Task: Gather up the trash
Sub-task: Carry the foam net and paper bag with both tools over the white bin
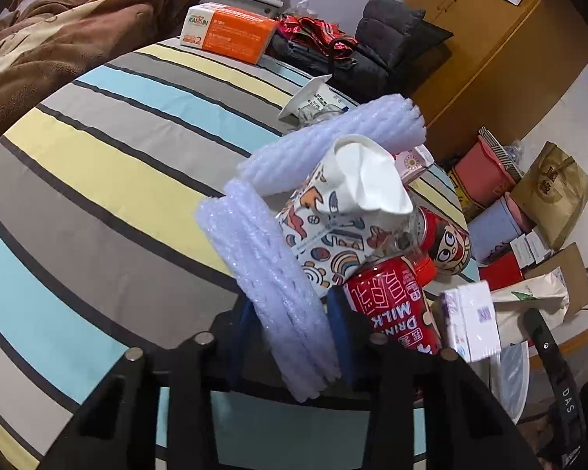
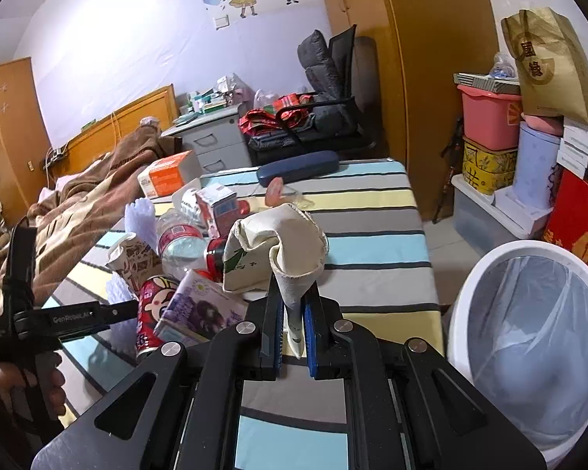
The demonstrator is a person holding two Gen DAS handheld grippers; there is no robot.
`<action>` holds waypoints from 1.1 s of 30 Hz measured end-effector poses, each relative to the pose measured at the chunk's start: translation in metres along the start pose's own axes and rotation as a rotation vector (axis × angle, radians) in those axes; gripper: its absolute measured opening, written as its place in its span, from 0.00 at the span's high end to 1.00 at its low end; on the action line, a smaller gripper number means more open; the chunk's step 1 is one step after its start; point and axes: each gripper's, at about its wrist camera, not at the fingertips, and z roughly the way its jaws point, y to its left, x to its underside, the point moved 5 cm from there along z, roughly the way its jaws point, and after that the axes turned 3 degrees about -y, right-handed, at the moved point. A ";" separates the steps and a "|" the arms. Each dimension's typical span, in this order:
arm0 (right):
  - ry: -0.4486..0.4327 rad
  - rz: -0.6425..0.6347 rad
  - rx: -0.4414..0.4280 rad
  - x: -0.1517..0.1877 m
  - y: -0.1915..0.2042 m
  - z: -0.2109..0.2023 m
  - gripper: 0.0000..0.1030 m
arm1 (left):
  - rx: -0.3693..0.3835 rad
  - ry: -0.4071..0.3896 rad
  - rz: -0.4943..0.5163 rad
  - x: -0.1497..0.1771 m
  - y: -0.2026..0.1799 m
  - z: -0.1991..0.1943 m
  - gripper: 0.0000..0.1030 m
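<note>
Holding two pieces, you have binned nothing: left gripper [image 1: 294,337] pinches foam netting [image 1: 278,290], right gripper [image 2: 292,329] clamps a crumpled bag [image 2: 290,250]. Bin [image 2: 466,274] at right looks empty; cans [image 1: 392,305] and cup [image 1: 333,215] wait ahead.

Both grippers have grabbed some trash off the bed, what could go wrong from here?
The left gripper pinches only the end of the white foam net sleeve, which leans against the red milk drink can; pulling could topple the pile. The right gripper grips just a corner of the crumpled paper bag; it may slip before reaching the white trash bin.
</note>
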 end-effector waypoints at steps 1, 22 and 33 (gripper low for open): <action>0.001 0.004 0.000 0.001 -0.001 0.000 0.91 | 0.003 -0.002 0.009 0.000 -0.001 -0.001 0.63; -0.089 0.030 0.079 -0.004 -0.012 -0.048 0.91 | 0.103 -0.129 0.290 0.013 -0.080 -0.068 0.63; -0.116 0.071 0.230 -0.006 -0.059 -0.080 0.91 | 0.252 -0.096 0.479 0.036 -0.176 -0.062 0.63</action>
